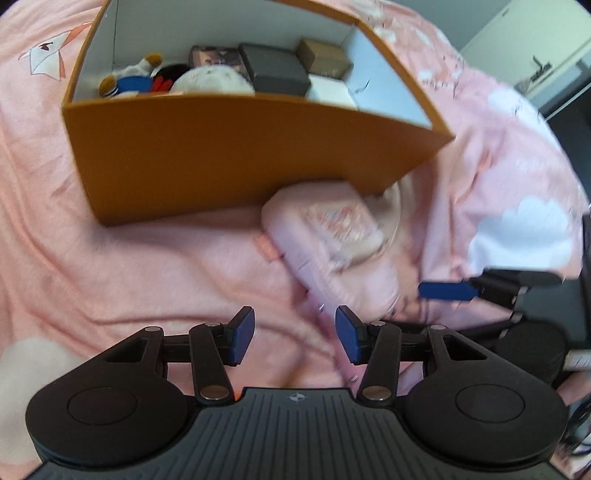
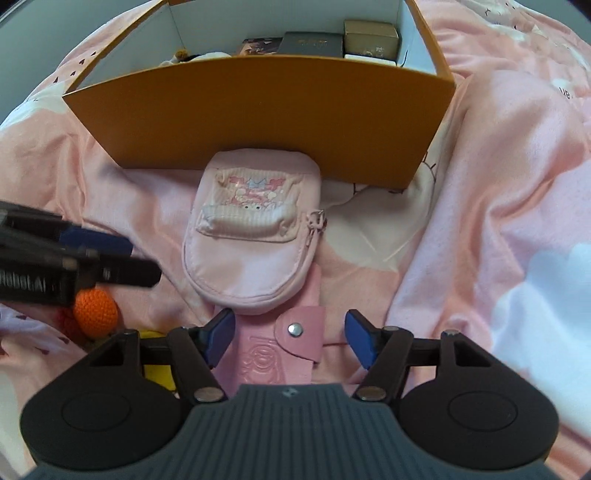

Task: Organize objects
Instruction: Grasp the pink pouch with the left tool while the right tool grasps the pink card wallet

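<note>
Between the right gripper's (image 2: pixel 290 339) spread jaws lies a pink wallet (image 2: pixel 280 350) (pouch (image 2: pixel 255 236) just beyond).

A pink bedspread (image 1: pixel 110 258) covers the bed and fills nearly all of both views, lying in soft creases and folds. It is printed with white clouds; one large cloud (image 1: pixel 524 229) shows at the right of the left wrist view, and another cloud (image 2: pixel 546 288) at the right edge of the right wrist view. An orange-and-white cartoon figure (image 1: pixel 44 59) is printed near the upper left corner. Small dark hearts (image 2: pixel 79 61) dot the cloth at the upper left of the right wrist view. Beyond the bed, at the upper right, stands a pale cabinet or wall (image 1: pixel 517 33), too blurred to tell which
</note>
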The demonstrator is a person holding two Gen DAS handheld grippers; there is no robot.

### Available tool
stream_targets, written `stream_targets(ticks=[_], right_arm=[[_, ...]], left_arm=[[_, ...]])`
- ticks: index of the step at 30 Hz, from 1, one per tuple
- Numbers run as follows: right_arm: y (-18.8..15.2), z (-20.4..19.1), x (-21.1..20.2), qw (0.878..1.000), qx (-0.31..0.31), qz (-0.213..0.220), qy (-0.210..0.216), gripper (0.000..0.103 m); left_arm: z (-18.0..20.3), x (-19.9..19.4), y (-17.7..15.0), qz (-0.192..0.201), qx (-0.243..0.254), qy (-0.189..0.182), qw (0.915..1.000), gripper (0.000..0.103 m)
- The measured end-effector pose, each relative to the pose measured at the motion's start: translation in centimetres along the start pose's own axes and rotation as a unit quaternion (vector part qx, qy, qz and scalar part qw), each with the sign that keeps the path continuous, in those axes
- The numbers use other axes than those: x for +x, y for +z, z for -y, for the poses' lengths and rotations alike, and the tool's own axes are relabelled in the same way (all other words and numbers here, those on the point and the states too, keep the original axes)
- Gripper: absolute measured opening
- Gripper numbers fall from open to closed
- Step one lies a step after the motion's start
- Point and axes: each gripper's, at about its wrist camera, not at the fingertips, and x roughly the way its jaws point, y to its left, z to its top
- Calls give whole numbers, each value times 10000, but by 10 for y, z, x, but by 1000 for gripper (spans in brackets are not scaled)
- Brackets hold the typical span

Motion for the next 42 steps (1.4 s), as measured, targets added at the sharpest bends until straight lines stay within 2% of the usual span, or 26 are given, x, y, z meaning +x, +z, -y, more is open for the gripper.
stream_targets(ticks=[3,7,9,13,17,20,23,33,35,40,42], right_arm=[[2,3,0,9999,-121,-28,-120,63],[3,11,-6,9988,-188,11,-461,54],[5,20,-8,9986,-53,84,-523,54],[16,39,-11,9977,319,321,-500,53],[30,40,0,9957,535,587,-468,52],[34,34,13,9958,430,596,-547,42],[36,30,21,9974,386,513,-327,35],[34,24,36,9980,372,416,-280,34],[33,23,36,9981,351,416,-290,34],[32,23,35,9980,349,419,-320,34],[30,23,32,9978,382,426,-325,35]], left_arm=[[6,1,7,41,-41,-74,10000,63],[13,8,14,-20,-87,-146,9999,63],[13,14,18,-73,-162,-191,9997,63],[13,26,28,-108,-430,-178,9989,63],[9,38,37,-167,-726,-120,9972,66],[11,46,42,-207,-776,-103,9967,67],[9,56,46,-281,-856,-8,9959,70],[-4,75,51,-451,-957,26,9944,71],[-5,74,48,-392,-929,-25,9949,65],[-5,62,42,-161,-720,4,9973,35],[-4,54,40,-81,-624,8,9980,30]])
